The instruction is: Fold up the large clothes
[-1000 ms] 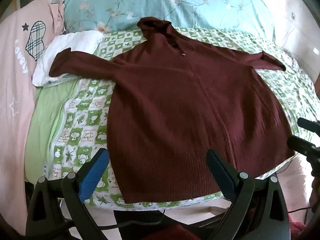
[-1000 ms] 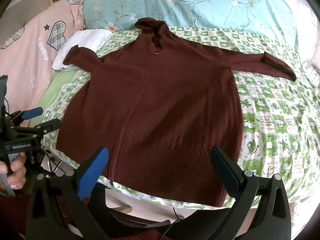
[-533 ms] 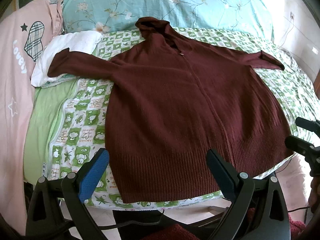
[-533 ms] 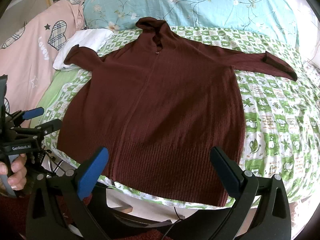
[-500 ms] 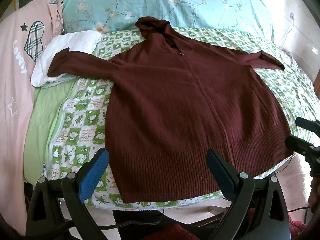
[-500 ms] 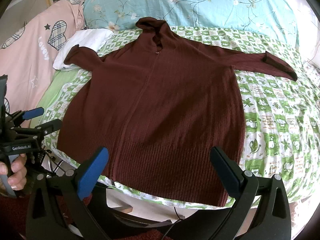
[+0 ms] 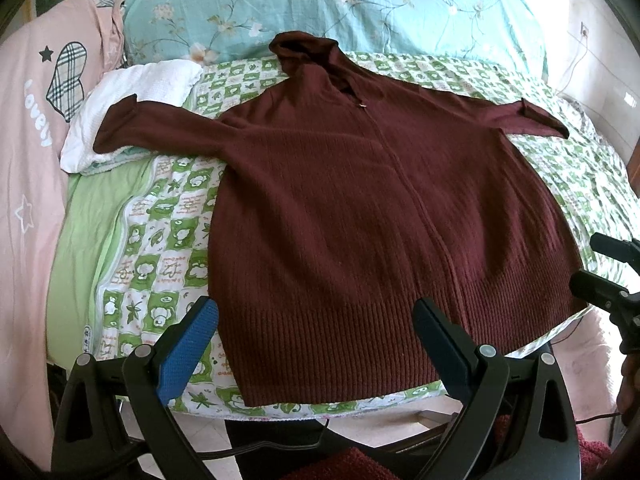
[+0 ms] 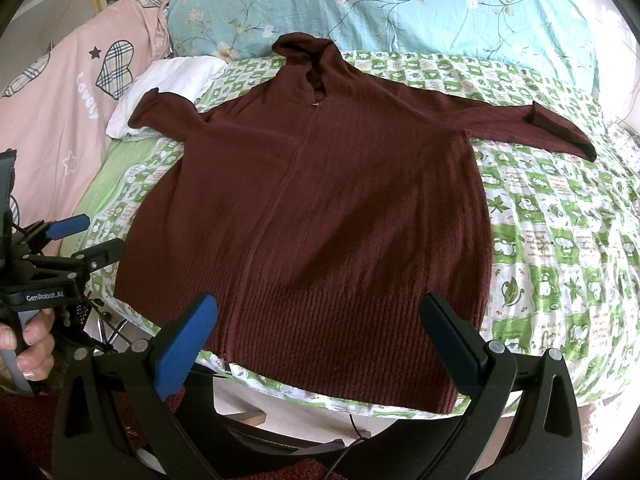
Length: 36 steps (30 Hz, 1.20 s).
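A large maroon knit hooded cardigan (image 7: pixel 360 208) lies flat, front up, on the bed, sleeves spread to both sides and the ribbed hem at the near edge; it also fills the right wrist view (image 8: pixel 320 216). My left gripper (image 7: pixel 316 328) is open and empty, hovering just before the hem's left part. My right gripper (image 8: pixel 318 324) is open and empty, before the hem's middle. The left gripper shows at the left edge of the right wrist view (image 8: pixel 86 236), and the right gripper at the right edge of the left wrist view (image 7: pixel 604 264).
The bed has a green-and-white patterned sheet (image 7: pixel 168 240). A teal floral pillow (image 7: pixel 320 4) lies at the head, a white folded cloth (image 7: pixel 132 104) under the left sleeve, and pink bedding (image 7: pixel 28 152) along the left. Floor and cables show below the bed edge.
Both grippers have shifted slightly closer to the bed, so the cardigan sits a little lower and larger in view. The cardigan has not moved.
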Motion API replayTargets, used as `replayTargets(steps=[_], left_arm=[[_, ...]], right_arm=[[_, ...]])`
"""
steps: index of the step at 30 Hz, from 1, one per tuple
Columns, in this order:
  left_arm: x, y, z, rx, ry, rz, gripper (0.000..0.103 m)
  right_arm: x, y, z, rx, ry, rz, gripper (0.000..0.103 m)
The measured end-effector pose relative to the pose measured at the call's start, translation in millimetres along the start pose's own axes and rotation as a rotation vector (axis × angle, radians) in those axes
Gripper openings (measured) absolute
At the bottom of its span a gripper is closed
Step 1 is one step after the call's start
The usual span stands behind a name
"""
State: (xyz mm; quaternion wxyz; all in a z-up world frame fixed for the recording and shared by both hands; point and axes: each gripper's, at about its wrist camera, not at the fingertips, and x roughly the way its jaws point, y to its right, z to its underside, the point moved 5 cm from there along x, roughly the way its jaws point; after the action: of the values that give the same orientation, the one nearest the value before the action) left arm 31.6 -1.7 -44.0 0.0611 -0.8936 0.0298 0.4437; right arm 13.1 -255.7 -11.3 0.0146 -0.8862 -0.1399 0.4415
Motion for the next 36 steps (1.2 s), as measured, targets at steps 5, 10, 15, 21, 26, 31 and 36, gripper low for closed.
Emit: replayTargets(steps=[5, 10, 15, 21, 26, 31, 36], left_arm=[[1.3, 0.5, 0.1, 0.003, -0.006, -0.003, 0.098], [4.7, 1.8, -0.3, -0.007, -0.030, 0.017, 0.098], [18.0, 3.8, -1.7, -0.029, -0.042, 0.073, 0.098], [28.9, 5.3, -6.9, 0.001, -0.064, 0.061, 0.098], [45.3, 1.6, -18.0, -0.007, -0.098, 0.053, 0.098], [60.9, -3.2, -39.5, -0.006, -0.103, 0.034, 0.098], [75.3, -2.2, -60.5, -0.030, -0.100, 0.050, 0.098]], right_arm=[[1.0, 3.1, -1.4, 0.001, 0.001, -0.001, 0.101], [4.0, 6.3, -2.8, 0.003, 0.000, 0.003, 0.101], [10.6, 5.3, -3.5, 0.015, 0.008, 0.006, 0.101], [12.3, 34.3, -22.6, 0.089, 0.110, -0.044, 0.098], [16.0, 92.4, -46.5, 0.176, 0.107, 0.000, 0.074], [14.5, 173.0, -94.4, 0.235, 0.151, 0.109, 0.070], [21.9, 251.4, -154.5, 0.232, 0.164, 0.248, 0.069]])
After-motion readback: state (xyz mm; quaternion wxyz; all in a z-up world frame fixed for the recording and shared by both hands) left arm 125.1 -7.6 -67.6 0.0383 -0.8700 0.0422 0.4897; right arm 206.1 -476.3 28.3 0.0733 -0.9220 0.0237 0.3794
